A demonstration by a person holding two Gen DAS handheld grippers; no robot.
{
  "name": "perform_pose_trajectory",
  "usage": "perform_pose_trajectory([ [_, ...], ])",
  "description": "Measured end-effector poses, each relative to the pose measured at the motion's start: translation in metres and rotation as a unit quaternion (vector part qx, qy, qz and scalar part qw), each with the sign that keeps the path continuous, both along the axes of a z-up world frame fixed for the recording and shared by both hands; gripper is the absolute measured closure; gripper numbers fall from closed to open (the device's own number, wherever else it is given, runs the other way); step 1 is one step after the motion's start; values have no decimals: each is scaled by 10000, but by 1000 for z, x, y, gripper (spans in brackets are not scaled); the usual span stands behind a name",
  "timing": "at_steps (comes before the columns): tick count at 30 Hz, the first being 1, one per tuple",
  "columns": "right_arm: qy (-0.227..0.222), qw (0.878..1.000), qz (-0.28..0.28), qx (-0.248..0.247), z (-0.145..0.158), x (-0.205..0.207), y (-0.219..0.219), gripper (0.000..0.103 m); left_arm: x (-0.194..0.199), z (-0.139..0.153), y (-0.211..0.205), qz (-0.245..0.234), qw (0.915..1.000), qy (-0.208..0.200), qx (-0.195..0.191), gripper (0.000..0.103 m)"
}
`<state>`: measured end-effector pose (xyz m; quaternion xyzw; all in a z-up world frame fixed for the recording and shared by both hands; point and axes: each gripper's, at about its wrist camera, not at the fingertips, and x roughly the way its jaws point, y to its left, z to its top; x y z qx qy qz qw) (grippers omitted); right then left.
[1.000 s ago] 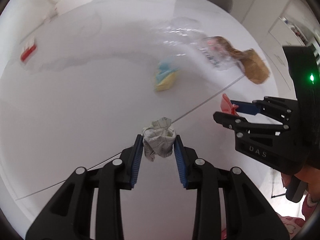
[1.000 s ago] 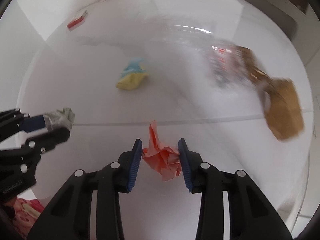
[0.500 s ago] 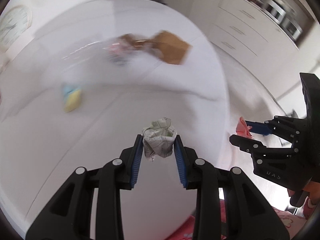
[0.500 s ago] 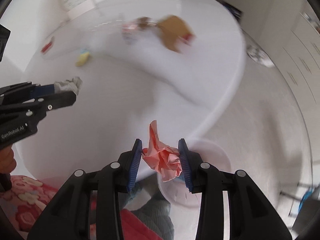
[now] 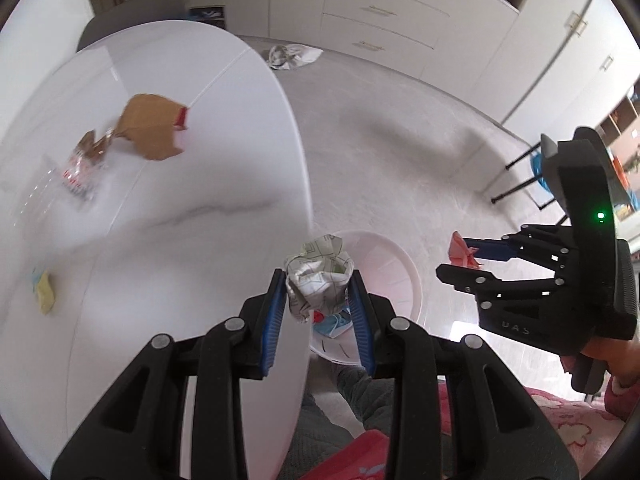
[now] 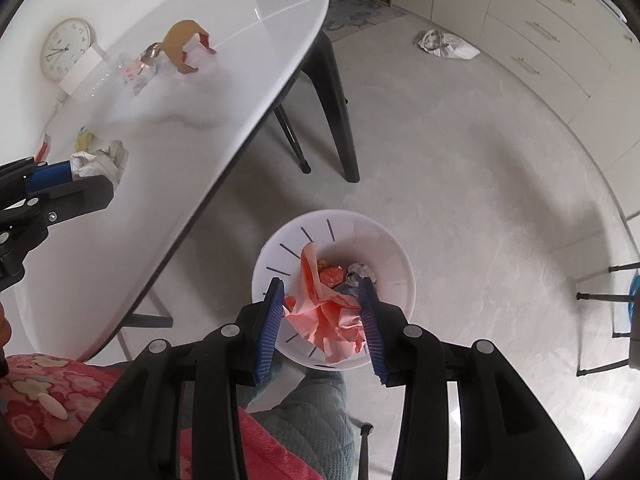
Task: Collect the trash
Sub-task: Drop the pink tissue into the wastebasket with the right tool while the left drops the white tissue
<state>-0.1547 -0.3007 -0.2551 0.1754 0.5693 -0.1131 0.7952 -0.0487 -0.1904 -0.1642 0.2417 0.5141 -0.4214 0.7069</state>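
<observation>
While your right claw (image 6: 322,312) pinches the pink paper wad (image 6: 328,316) over the white bin (image 6: 392,256) at lower centre, your left claw (image 5: 318,304) clamps the printed paper ball (image 5: 318,280) at the worktop (image 5: 200,200) edge. Brown wrapper (image 5: 150,126) sits upper left.

Left wrist view: looks steeply down from close above the white table (image 5: 192,208) edge; white bin (image 5: 396,268) below centre, right gripper (image 5: 468,264) at 3 o'clock. Right wrist view: looks down from directly over the bin (image 6: 384,248); table (image 6: 168,152) at 10 o'clock, left gripper (image 6: 80,184) at 9 o'clock. Shared: table, bin, floor.
</observation>
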Motion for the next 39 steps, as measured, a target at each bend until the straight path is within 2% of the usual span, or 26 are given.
perform_pose_trajectory([
  [1, 7, 10000, -28, 48, -3, -1, -2, 45, -2, -1, -3, -37, 10000, 0, 22, 72],
  [2, 19, 10000, -84, 50, -3, -3, -5, 22, -4, -1, -6, -61, 10000, 2, 39, 72],
  [3, 22, 9998, -189, 8, -3, -4, -6, 6, -5, -2, -9, -85, 9999, 3, 62, 72],
  [4, 1, 9996, -278, -49, -2, -6, -7, 4, -5, -2, -10, -95, 9999, 7, 70, 72],
  [11, 227, 9980, -595, -60, -8, -13, -22, 3, -5, -10, -18, -224, 9996, 58, 131, 72],
  [18, 234, 9953, -936, -65, -7, -23, -38, 3, -14, -11, -30, -515, 9986, 65, 105, 70],
  [20, 216, 9947, -1000, -75, -5, -26, -41, 3, -18, -11, -35, -636, 9979, 117, 77, 49],
  [21, 212, 9944, -1033, -72, -5, -28, -42, 3, -20, -9, -36, -658, 9978, 87, 66, 26],
  [22, 209, 9942, -1048, -69, -5, -29, -43, 3, -22, -8, -37, -690, 9976, 61, 39, 10],
  [23, 208, 9942, -1054, -69, -4, -29, -44, 3, -24, -7, -37, -758, 9971, 39, -15, 8],
  [28, 218, 9942, -1053, -76, -4, -30, -44, 3, -29, -8, -40, -915, 9958, -28, 57, 8],
  [39, 226, 9951, -954, -116, -1, -29, -34, 3, -28, -3, -29, -717, 9974, -38, 10, 8],
])
